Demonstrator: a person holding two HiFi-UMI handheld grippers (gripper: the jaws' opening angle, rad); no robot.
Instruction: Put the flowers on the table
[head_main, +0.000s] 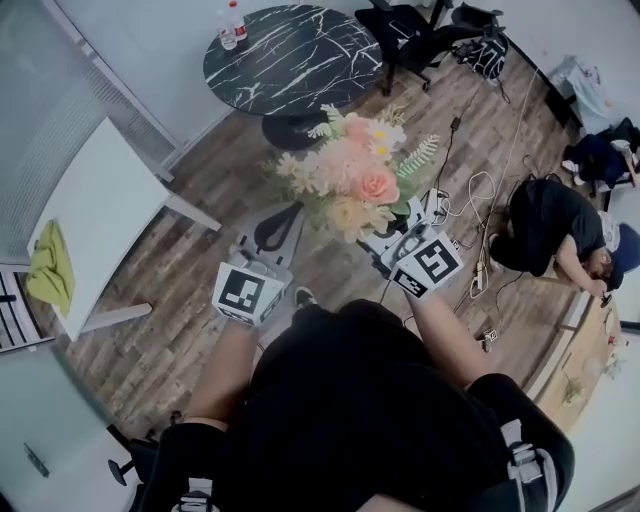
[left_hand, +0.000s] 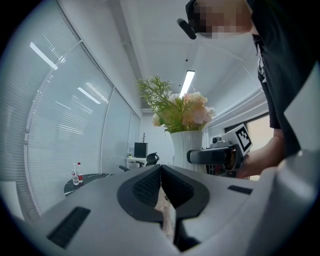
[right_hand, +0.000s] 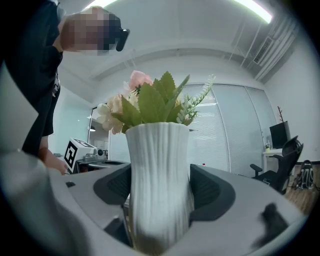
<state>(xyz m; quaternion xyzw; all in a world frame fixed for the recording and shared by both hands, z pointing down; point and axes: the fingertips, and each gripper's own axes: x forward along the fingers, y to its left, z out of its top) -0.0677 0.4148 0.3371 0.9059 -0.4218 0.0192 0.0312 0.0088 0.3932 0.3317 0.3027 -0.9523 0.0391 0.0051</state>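
A bouquet of pink and cream flowers (head_main: 355, 175) stands in a ribbed white vase (right_hand: 160, 180), held up over the wooden floor. My right gripper (head_main: 393, 237) is shut on the vase, whose body fills the space between the jaws in the right gripper view. My left gripper (head_main: 283, 222) hangs just left of the bouquet with its pads (left_hand: 150, 185) pressed together and nothing between them. From the left gripper view, the vase (left_hand: 187, 145) and the right gripper (left_hand: 215, 156) show to the right. A round black marble table (head_main: 290, 55) stands ahead.
Two bottles (head_main: 232, 25) stand on the marble table's far left edge. A white table (head_main: 100, 215) with a yellow-green cloth (head_main: 50, 270) is at left. Cables (head_main: 470, 190) trail on the floor at right, near a crouching person (head_main: 560, 235). A black office chair (head_main: 420, 40) stands beyond.
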